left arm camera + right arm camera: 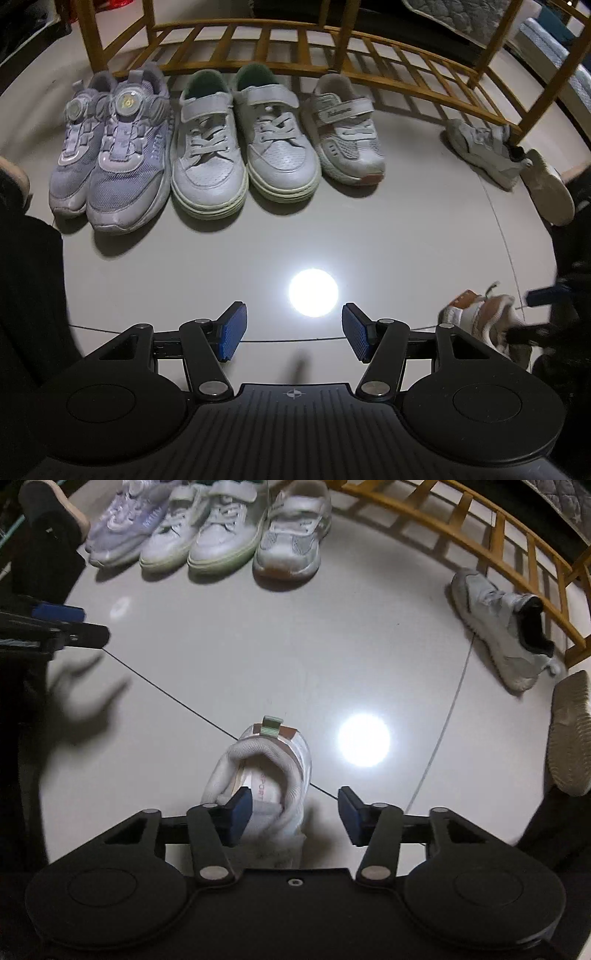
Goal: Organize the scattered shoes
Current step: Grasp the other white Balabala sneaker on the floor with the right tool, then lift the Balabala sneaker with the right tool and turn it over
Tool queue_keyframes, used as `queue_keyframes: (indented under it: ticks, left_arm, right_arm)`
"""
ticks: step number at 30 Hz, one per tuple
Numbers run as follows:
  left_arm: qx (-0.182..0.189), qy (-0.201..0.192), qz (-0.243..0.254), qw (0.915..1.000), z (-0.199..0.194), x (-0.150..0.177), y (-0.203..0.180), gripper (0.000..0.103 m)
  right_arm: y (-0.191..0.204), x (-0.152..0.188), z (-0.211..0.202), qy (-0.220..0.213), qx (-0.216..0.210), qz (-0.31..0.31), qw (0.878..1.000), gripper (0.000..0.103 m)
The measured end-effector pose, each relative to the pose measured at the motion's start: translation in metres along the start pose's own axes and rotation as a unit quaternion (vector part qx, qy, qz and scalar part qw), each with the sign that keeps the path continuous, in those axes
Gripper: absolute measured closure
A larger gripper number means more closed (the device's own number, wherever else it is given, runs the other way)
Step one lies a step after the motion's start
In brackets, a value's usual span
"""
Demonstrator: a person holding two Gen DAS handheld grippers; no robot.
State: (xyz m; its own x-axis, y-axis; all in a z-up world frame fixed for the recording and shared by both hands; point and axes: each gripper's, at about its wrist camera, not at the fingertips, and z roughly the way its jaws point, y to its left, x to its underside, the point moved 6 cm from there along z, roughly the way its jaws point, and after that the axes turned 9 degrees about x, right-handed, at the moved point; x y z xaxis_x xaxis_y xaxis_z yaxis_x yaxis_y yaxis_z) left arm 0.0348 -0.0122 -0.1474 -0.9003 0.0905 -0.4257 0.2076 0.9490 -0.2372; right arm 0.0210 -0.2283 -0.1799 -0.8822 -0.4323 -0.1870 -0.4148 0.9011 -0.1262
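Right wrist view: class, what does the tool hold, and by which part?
The tool grips nothing: one pad sits in the opening of the shoe, the other stands clear of it.

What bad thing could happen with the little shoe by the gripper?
The right gripper stands open, with one pad inside the small white shoe and the other well outside it, so closing might catch only the soft collar and the shoe could slip or tip. Carrying it to the row, it might bump the strap sneaker.
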Motion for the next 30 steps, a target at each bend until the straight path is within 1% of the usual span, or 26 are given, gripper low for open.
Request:
queue_keyframes:
  ticks: [5,6,7,8,10,12,19,21,26,30]
  left_arm:
    - [-0.005,0.007,0.006,1.0,0.0,0.006,0.0,0.044]
    - [-0.004,0.008,0.006,0.9999,0.0,0.007,0.0,0.044]
    - [-0.003,0.01,0.005,0.9999,0.002,0.008,-0.001,0.044]
    - [-0.002,0.012,0.005,0.9999,0.003,0.009,-0.001,0.044]
    - [0.003,0.019,0.004,0.9998,0.007,0.013,-0.003,0.044]
    - [0.006,0.022,0.006,0.9997,0.009,0.015,-0.005,0.044]
    - [0.007,0.03,0.008,0.9995,0.014,0.018,-0.006,0.043]
    - [0.008,0.031,0.005,0.9995,0.015,0.019,-0.004,0.043]
    - [0.01,0.037,0.001,0.9993,0.018,0.022,0.0,0.043]
    - [0.011,0.048,0.002,0.9988,0.023,0.028,0.001,0.043]
  right_arm:
    - [0.009,-0.006,0.011,-0.003,0.003,0.008,1.0,0.066]
    - [0.011,-0.006,0.013,-0.003,0.008,0.009,1.0,0.069]
    - [0.011,-0.008,0.014,-0.006,0.011,0.014,1.0,0.076]
    - [0.01,-0.009,0.013,-0.011,0.01,0.022,1.0,0.079]
    - [0.009,-0.011,0.013,-0.01,-0.005,0.041,0.999,0.081]
    - [0.011,-0.017,0.011,-0.018,-0.008,0.049,0.999,0.083]
    - [0.027,-0.049,0.013,-0.038,-0.031,0.074,0.996,0.083]
    - [0.039,-0.063,0.013,-0.046,-0.041,0.074,0.995,0.083]
    - [0.056,-0.082,0.014,-0.056,-0.059,0.084,0.993,0.083]
    - [0.064,-0.09,0.018,-0.055,-0.059,0.084,0.993,0.082]
